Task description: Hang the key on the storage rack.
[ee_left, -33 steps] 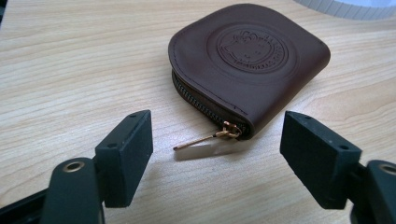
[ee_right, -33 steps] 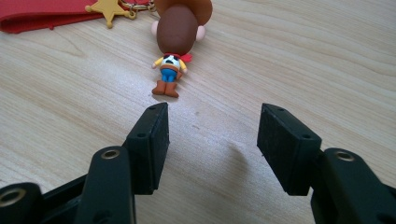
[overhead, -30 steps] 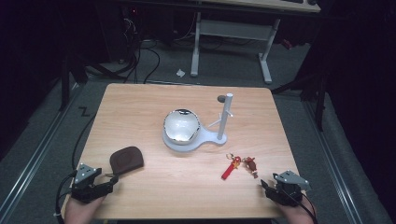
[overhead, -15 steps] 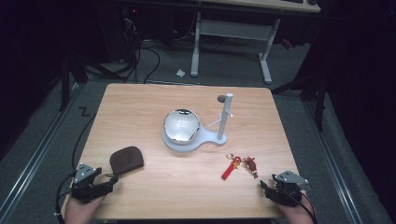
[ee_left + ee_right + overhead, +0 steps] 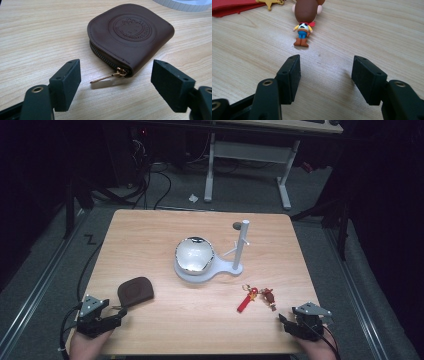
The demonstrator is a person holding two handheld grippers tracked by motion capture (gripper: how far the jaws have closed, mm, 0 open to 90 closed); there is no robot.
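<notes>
Pouch [image 5: 131, 32] lies just ahead of our left gripper [image 5: 115, 82] (jaws apart, empty), zip pull [image 5: 106, 77] toward us. Right gripper [image 5: 325, 80] gapes too, facing the figurine [image 5: 305, 22].

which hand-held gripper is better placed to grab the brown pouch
Left. The left hand-held gripper is open with the pouch lying just ahead of its jaws, zipper pull toward it. The right hand-held gripper sits at the table's far side by the keychain.

- I count one brown zip pouch [image 5: 135, 290] on my table [image 5: 150, 235].
- One white stand [image 5: 239, 251], bearing one shiny ball [image 5: 194, 255].
- One keychain [image 5: 257, 297], with one cowboy figure [image 5: 305, 21].
- Two grippers, my left gripper [image 5: 116, 312] and right gripper [image 5: 284, 321].
</notes>
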